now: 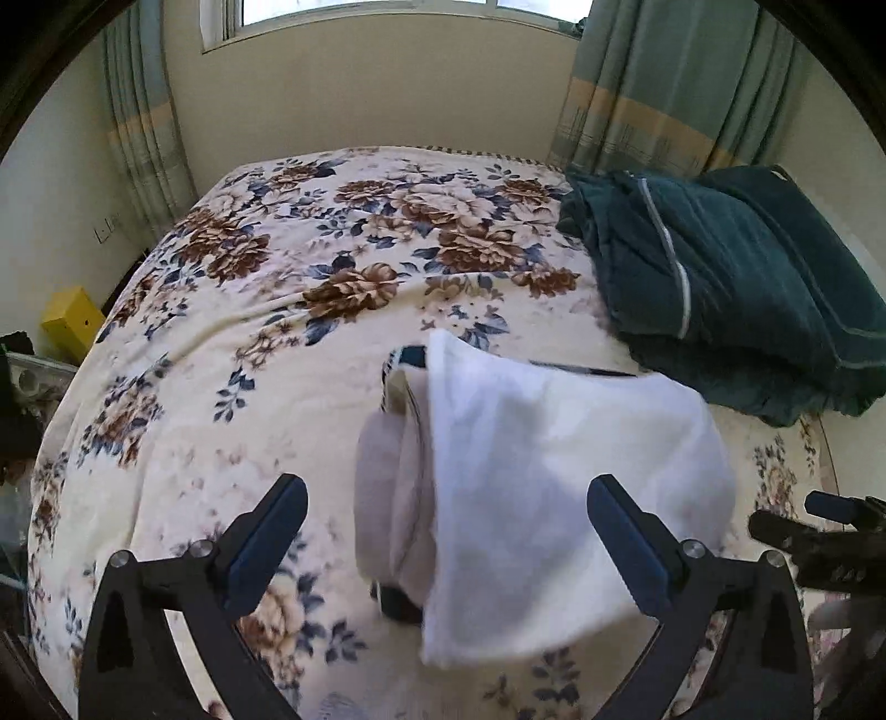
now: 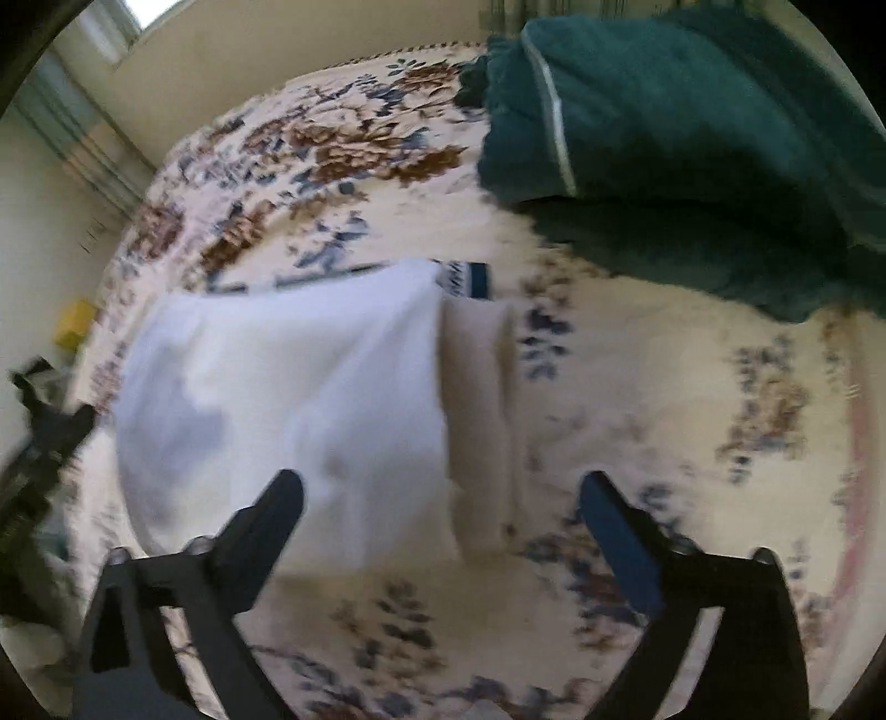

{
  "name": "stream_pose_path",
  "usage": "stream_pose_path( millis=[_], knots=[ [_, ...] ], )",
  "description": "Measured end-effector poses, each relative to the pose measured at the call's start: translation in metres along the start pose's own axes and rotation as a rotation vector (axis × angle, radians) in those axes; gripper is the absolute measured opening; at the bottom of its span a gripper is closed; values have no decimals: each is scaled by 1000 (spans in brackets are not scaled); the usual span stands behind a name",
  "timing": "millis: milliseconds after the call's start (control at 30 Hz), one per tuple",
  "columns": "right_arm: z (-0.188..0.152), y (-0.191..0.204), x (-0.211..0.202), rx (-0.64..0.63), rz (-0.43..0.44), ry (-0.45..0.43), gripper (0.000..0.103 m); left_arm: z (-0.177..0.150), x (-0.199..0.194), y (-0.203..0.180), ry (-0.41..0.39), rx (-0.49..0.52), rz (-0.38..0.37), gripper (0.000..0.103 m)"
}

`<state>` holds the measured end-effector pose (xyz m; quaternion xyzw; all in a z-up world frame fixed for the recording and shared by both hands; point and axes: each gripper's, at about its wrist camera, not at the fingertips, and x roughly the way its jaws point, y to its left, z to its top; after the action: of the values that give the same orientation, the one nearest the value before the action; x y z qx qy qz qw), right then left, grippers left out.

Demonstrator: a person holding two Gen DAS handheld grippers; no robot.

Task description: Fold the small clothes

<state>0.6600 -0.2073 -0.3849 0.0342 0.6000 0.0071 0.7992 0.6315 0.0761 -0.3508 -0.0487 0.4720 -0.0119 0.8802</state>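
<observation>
Left wrist view looks down on one bed covered by a cream blanket printed with brown and blue flowers [image 1: 310, 354], and on it lies one small white fabric garment [image 1: 554, 487], folded over so that a beige inner layer and a dark blue patterned edge show along its left side. The left gripper [image 1: 448, 531] hangs above this garment with its two black fingers [image 1: 266, 548] spread wide, nothing pinched between them; the cloth lies below the gap and the pads do not press on it. At the right edge of the same view the right gripper [image 1: 830, 531] shows as a dark shape, just beside the garment's right end. Right wrist view, which is blurred, shows the same white garment [image 2: 288, 399] left of centre on the floral blanket [image 2: 664, 387], its beige layer and blue patterned edge now on the right side. The right gripper [image 2: 443, 520] has its two fingers [image 2: 620, 537] spread wide as well, holding nothing; its left finger stands over the garment's near edge, its right finger over bare blanket. One dark green folded blanket with a pale piped stripe [image 1: 736, 277] lies at the far right of the bed, apart from the garment. Two pale green curtains with a cream band [image 1: 653, 94] hang either side of one window [image 1: 387, 11], and one yellow box [image 1: 72, 321] sits beside the bed on the left.
</observation>
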Motion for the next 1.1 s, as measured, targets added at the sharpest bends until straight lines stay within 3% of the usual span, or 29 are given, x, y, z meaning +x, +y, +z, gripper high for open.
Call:
stream_pose_path(
  millis=[100,233,333,600,833,1100],
  knots=[
    [-24,1,-24,-20,-95,-21,103,-11,-25,-11,-12,11,25,103],
    [-59,4,-76,-17,-185,-116,103,-25,-68,-21,-37,19,36,103],
    [-83,4,-120,-13,-213,-176,103,-35,-105,-25,-68,11,43,103],
    [-152,2,-253,-3,-222,-292,103,-69,-222,-42,-171,36,65,103],
    [-233,5,-373,-18,-225,-422,103,-105,-319,-54,-254,55,57,103],
    [-314,10,-476,-15,-203,-537,103,-141,-410,-60,-347,57,29,103]
  ],
)
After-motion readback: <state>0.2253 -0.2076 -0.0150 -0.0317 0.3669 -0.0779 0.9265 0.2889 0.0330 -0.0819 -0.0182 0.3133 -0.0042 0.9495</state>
